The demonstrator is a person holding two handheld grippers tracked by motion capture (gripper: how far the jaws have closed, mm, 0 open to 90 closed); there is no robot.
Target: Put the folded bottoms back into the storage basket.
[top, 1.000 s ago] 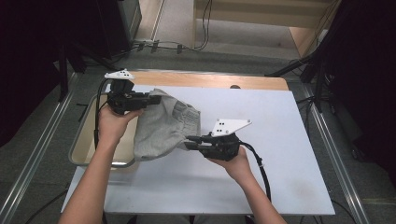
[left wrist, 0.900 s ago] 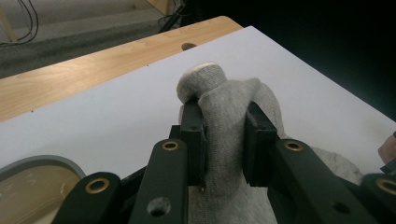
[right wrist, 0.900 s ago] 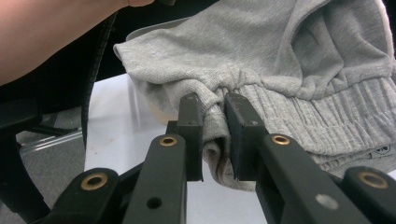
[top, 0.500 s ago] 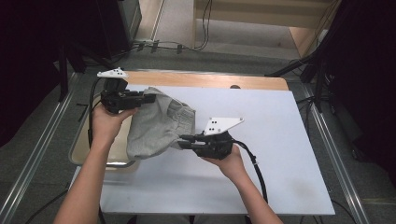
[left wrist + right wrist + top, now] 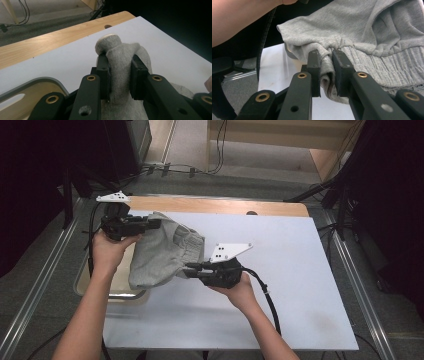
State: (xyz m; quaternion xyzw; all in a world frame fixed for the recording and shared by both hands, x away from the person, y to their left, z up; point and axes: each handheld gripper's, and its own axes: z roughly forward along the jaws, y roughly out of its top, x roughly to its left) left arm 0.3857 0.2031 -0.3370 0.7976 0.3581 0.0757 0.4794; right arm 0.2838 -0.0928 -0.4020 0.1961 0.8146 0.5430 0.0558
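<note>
**So, one grey garment, two grippers clamped on it**

Basically there's a single grey sweat garment, looks like shorts or joggers with a stretchy ribbed waistband, held up off the white table. It hangs between the two hands over the table's left part, with its lower end drooping over the edge towards a shallow tray that sits just off the left side.

The left gripper has its jaws squeezed tight on a bunched fold at the garment's upper left corner; in the left gripper view the cloth is pinched between both pads and pokes out past the tips as a rounded nub. The right gripper is likewise clamped down on the gathered waistband edge at the lower right; the right gripper view shows the ribbed band crumpled between its pads.

Count: one garment, one tray, two grippers, one white board laid over a wooden tabletop, whose strip shows along the far edge with a small dark hole in it.

Orientation: the garment's long axis runs diagonally, from upper left at the left gripper down to the bottom left hem, with the waistband opening facing right, towards the right gripper. Nothing lies on the board under or beside the cloth; cables trail on the floor beyond the table.
</note>
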